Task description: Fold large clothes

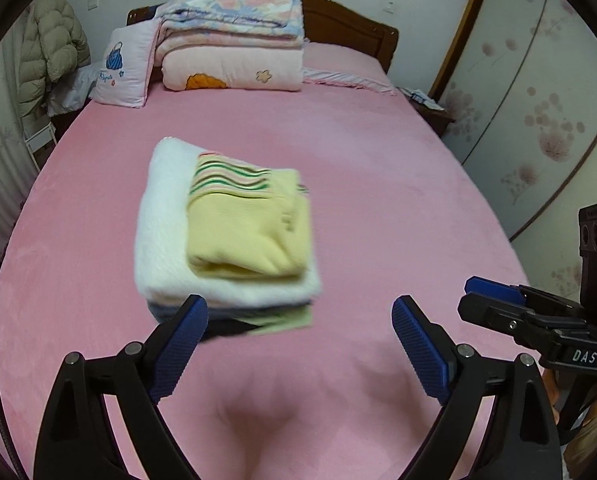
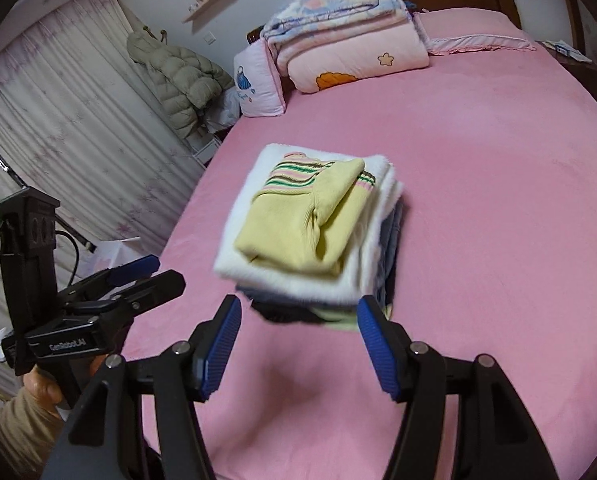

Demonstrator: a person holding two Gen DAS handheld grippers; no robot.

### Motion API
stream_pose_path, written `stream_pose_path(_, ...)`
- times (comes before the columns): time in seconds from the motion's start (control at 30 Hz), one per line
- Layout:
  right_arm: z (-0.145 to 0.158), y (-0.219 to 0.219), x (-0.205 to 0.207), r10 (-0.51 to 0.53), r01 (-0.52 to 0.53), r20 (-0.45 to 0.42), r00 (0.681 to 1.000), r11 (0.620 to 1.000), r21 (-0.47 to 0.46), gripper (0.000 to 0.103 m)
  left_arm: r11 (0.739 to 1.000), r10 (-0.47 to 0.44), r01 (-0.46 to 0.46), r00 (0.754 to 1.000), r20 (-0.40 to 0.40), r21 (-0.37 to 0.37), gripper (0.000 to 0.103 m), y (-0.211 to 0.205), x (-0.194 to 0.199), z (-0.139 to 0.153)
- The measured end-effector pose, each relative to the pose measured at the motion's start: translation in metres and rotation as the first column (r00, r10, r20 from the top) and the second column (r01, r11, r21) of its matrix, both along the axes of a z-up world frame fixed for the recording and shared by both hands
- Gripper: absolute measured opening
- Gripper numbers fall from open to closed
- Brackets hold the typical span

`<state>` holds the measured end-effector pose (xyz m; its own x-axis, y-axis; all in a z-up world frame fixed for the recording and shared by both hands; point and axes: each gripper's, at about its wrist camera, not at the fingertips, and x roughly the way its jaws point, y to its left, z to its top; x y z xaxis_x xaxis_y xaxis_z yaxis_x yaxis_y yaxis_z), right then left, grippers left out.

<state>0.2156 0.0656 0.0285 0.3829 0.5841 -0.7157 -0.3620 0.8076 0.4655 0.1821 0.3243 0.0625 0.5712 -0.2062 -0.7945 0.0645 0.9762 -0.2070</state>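
A bed (image 1: 358,168) covered in a pink sheet fills both views, with folded quilts (image 1: 234,40) and a white pillow (image 1: 124,68) stacked at its headboard end. A grey-green puffer jacket (image 2: 178,80) hangs by the curtain (image 2: 58,120) on the left wall.

Near the middle of the bed sits a stack of folded clothes (image 1: 226,240): a yellow sweater (image 2: 298,220) with a striped band lies on top of a white fluffy garment (image 1: 162,220), and darker and pale green pieces show at the bottom edge of the pile.

The left tongs (image 1: 300,320) hover low over the sheet just short of the stack, jaws spread wide and holding nothing; the left finger's tip overlaps the pile's near corner in its own view. The right tongs (image 2: 298,316) are level beside them, also pointed at the stack, jaws apart and empty. In the right wrist view a bare hand (image 2: 46,388) with a beige sleeve grips the handle of the left tongs.
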Motion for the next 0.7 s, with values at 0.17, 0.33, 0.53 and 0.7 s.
stream_pose_path(0.17, 0.049, -0.045, -0.065, 0.005, -0.005, 0.026, 1.0, 1.0, -0.001, 0.061, 0.999, 0.04, -0.039, 0.999, 0.025, -0.03, 0.102, -0.05, -0.062, 0.044)
stream_pose_path(0.33, 0.073, -0.086, -0.12, 0.02, -0.019, 0.029, 0.999, 1.0, -0.023, 0.061, 0.995, 0.088, -0.087, 0.996, 0.027, -0.046, 0.102, -0.095, -0.12, 0.064)
stream_pose_path(0.53, 0.085, -0.133, -0.182, 0.028, -0.025, 0.054, 0.998, 0.998, -0.056, 0.062, 0.991, 0.13, -0.13, 0.991, 0.012, -0.02, 0.102, -0.146, -0.179, 0.065)
stream_pose_path(0.7, 0.08, -0.163, -0.217, 0.0, 0.007, 0.074, 0.997, 0.996, -0.089, 0.062, 0.987, 0.16, -0.16, 0.987, 0.001, 0.006, 0.102, -0.179, -0.215, 0.057)
